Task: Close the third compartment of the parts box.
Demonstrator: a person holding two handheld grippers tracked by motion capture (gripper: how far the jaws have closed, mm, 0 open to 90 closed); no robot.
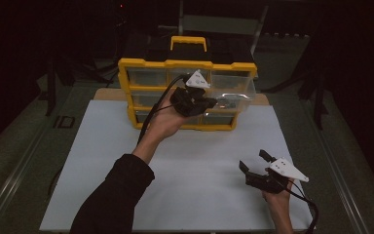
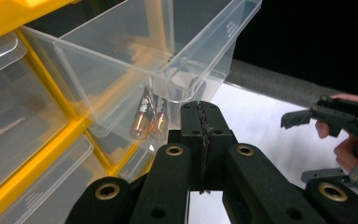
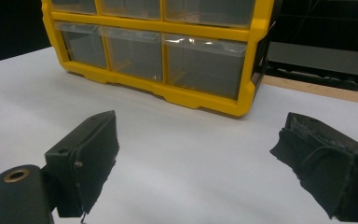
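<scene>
On the left we see a sleeve (image 1: 112, 200) rising from the bottom edge of the high view, its hand carrying the left gripper (image 1: 209, 101) up to the front of the yellow organizer (image 1: 136, 63). That organizer stands at the far edge of the white board (image 1: 102, 161), with a yellow handle (image 1: 188, 41) on top. One clear drawer (image 1: 238, 95) in the middle row, on the right, is pulled out toward us. In the left gripper view the drawer (image 2: 168, 42) hangs out of its slot just above the jaws, and two batteries (image 2: 148, 116) lie side by side against its front wall. The left gripper (image 2: 200, 122) has its jaws clenched together right under the drawer's front lip; we cannot tell whether any of the lip is caught between the pads.

Further right, well apart from the organizer, the right gripper (image 1: 254, 162) rests low over the board near its front right corner. Its jaws are released and stand wide. In its own view the right gripper (image 3: 193, 158) points across bare board toward the organizer (image 3: 205, 100), with nothing between the pads.
</scene>
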